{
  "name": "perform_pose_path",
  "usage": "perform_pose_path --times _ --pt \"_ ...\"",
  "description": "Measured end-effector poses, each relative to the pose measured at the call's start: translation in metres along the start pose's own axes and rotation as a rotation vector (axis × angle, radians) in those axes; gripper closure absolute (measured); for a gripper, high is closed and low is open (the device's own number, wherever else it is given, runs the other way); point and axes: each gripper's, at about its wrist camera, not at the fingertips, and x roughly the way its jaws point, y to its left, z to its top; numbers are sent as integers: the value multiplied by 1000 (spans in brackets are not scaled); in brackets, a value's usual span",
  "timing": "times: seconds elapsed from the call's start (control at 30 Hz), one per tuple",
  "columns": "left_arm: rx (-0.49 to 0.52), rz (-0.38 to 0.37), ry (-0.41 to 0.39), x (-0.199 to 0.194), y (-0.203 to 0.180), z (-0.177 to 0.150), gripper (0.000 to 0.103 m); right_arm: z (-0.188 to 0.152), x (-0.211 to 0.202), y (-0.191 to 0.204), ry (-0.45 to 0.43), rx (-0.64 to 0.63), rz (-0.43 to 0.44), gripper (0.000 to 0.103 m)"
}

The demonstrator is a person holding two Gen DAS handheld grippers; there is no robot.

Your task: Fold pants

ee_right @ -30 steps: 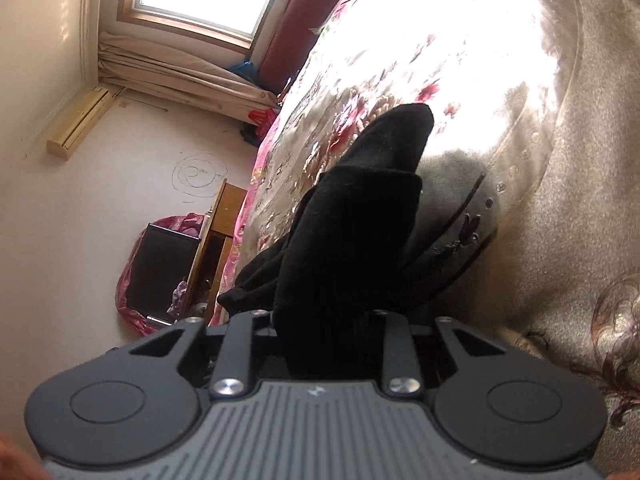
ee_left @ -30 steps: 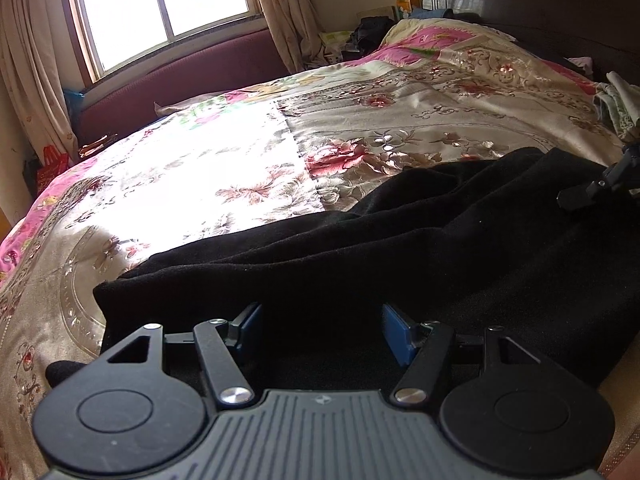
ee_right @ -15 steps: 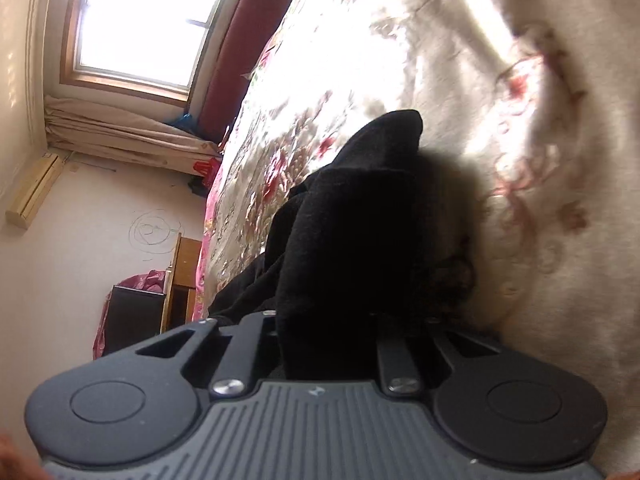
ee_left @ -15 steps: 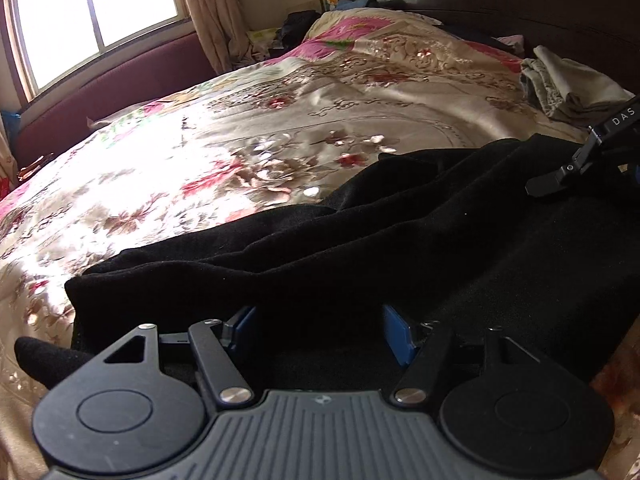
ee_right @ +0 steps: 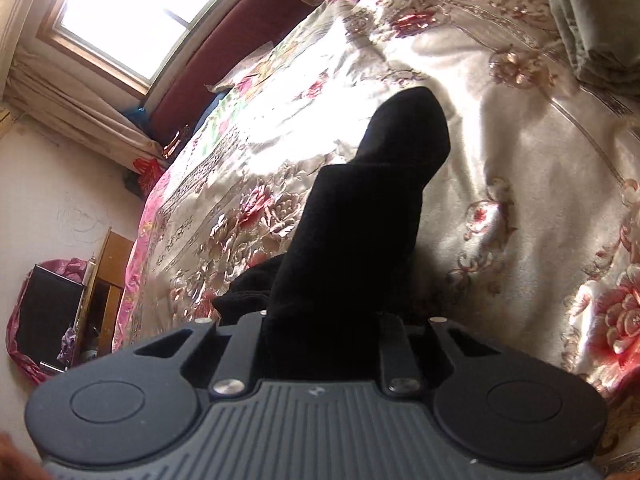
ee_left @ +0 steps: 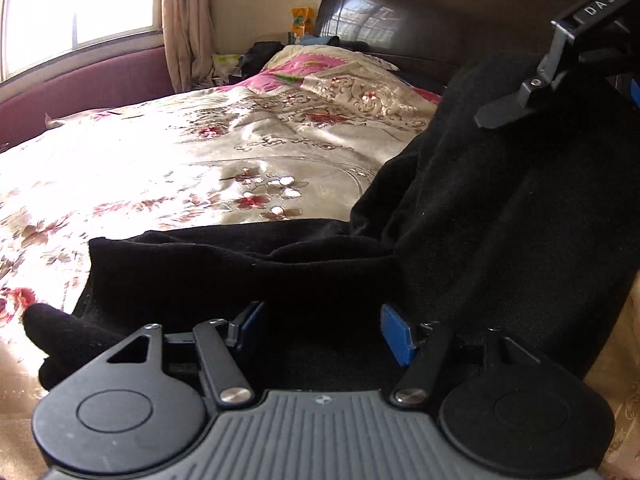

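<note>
While the black pants drape across the near edge of the floral bedspread, the left gripper sits with blue pads spread wide, dark cloth bunched between them, grip unclear. Wide bare quilt runs off toward the window side. Over right, the right gripper is clamped on a lifted fold of pants, raised above the bedspread near the headboard.

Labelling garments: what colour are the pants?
Plain black pants, no pattern; clearest in the left wrist view.
</note>
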Motion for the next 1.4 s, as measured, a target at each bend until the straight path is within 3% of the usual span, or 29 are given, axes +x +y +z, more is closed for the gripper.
perform_pose_path --times 0.23,0.43,0.53,0.6,0.7,0.87,1.0,1.07,1.17,1.27,1.33,1.4 --pt "-76 88 -55 -27 41 -12 26 -17 82 91 119 -169 -107 78" --pt "-171 142 -118 -68 77 -37 26 -58 149 124 180 -231 -213 75" --pt "-235 152 -129 -80 90 -53 24 -77 160 143 177 -295 -255 51" --pt "-300 121 -126 -80 101 -62 23 -82 162 154 178 -318 -244 29" --pt "-351 87 -127 -80 113 -67 23 -86 162 165 182 -330 -207 28" --pt "-300 111 -132 -88 109 -71 23 -96 154 185 201 -392 -125 28" --pt "-307 131 -135 -102 112 -76 23 -78 132 174 200 -326 -29 28" --pt "-316 149 -136 -110 111 -82 23 -69 124 169 189 -342 -22 29" --pt "-328 188 -126 -120 115 -90 23 -56 116 170 106 -472 -89 29" --pt "-379 215 -116 -133 118 -96 23 -41 124 177 91 -655 -79 29" --pt "-414 220 -118 -143 117 -100 23 -34 141 183 120 -817 -57 31" --pt "-415 234 -115 -146 111 -100 23 -28 168 187 217 -988 -35 42"
